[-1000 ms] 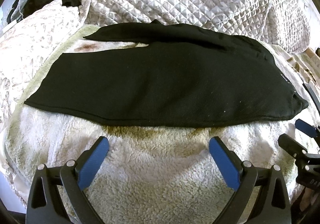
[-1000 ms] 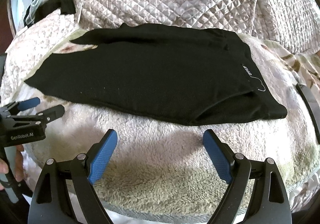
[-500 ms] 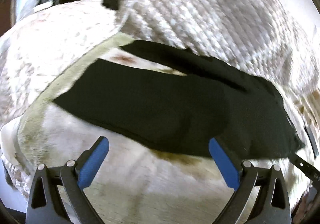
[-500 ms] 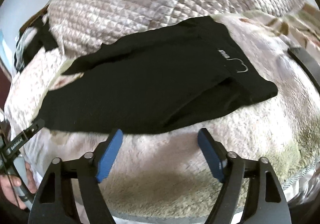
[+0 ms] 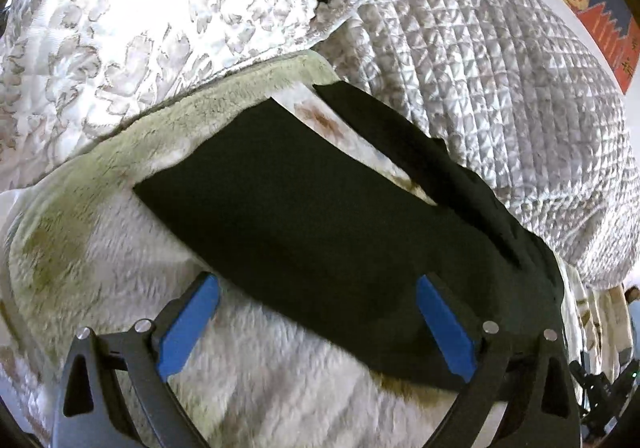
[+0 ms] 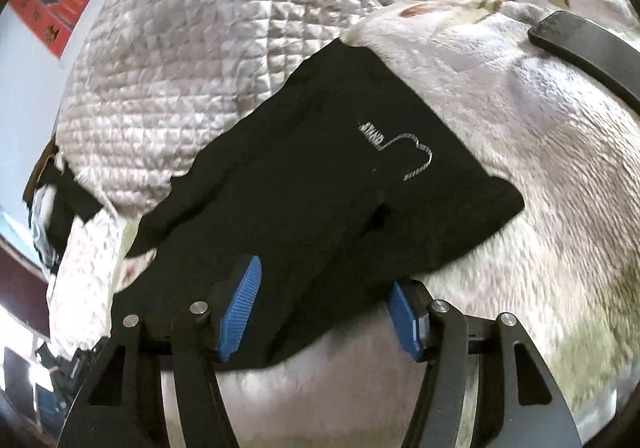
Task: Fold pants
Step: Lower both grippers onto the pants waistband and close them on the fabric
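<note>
Black pants (image 5: pixel 320 215) lie flat on a fluffy cream blanket (image 5: pixel 120 248), folded lengthwise with the two legs slightly apart at the far left end. My left gripper (image 5: pixel 316 324) is open, its blue pads straddling the near edge of the leg part. In the right wrist view the waist end (image 6: pixel 340 187) shows a small white logo (image 6: pixel 400 151). My right gripper (image 6: pixel 324 312) is open, with the near edge of the waist part between its pads; the jaws stand apart from the cloth.
A quilted silver bedspread (image 5: pixel 480 67) is heaped behind the pants. A patterned white pillow (image 5: pixel 140 27) lies at the far left. A dark phone (image 6: pixel 588 47) lies on the blanket at the right. Dark clothes (image 6: pixel 64 207) lie at the bed's far corner.
Both grippers have moved forward and down to the pants' near edge, the left tilting toward the leg end, the right toward the waist end. Both stay open.
</note>
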`<state>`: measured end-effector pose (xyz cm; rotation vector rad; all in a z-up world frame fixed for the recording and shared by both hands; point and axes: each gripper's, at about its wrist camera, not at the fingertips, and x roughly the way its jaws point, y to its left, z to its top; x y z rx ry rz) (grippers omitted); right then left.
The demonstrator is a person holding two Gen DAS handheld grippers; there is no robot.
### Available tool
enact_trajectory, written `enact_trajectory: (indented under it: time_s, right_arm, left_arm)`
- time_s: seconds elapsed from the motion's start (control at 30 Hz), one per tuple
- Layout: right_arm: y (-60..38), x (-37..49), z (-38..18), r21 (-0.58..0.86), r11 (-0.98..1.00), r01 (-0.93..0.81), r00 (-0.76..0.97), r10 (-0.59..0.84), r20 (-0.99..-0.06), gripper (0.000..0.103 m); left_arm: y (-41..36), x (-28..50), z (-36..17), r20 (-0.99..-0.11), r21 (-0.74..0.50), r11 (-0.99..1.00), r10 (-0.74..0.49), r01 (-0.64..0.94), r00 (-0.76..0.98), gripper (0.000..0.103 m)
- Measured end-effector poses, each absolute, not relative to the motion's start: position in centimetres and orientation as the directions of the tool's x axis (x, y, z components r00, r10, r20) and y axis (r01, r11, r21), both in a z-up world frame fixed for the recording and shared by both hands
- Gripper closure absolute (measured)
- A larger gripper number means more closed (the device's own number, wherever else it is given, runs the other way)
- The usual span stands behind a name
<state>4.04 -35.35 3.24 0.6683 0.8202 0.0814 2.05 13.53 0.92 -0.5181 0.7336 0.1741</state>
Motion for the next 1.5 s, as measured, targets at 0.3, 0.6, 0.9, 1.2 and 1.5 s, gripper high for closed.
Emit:
enact_trajectory:
  time_s: [0.3, 0.6, 0.9, 1.2, 1.5]
  right_arm:
    - [-37.4, 5.9, 2.1, 0.591, 0.762, 0.263, 0.699, 0.272, -0.661, 0.093]
    - [-38.0, 4.0, 5.4, 0.628, 0.748, 0.213, 0.722, 0.312, -0.617, 0.099]
    - [-39.6, -1.6, 6.5, 0.597, 0.766, 0.238, 0.678, 0.309, -0.667, 0.099]
    - [-40.5, -3.7, 6.1, 0.506, 0.796, 0.331, 0.630, 0.213, -0.747, 0.061]
    - [-38.8, -5.3, 10.7, 0.345, 0.906, 0.248, 0.720, 0.066, -0.691, 0.061]
  left_arm:
    - [14.9, 4.0, 0.6, -0.703, -0.261, 0.867, 0.130, -0.424, 0.700, 0.081]
    - [15.1, 1.9, 2.8, -0.695, -0.264, 0.882, 0.106, -0.390, 0.711, 0.099]
    - [15.8, -5.1, 3.1, -0.699, -0.262, 0.899, 0.073, -0.350, 0.712, 0.099]
    - [16.4, -6.4, 2.8, -0.731, -0.204, 0.892, 0.136, -0.404, 0.669, 0.091]
    - [15.4, -6.6, 6.1, -0.654, -0.158, 0.914, 0.188, -0.375, 0.733, 0.071]
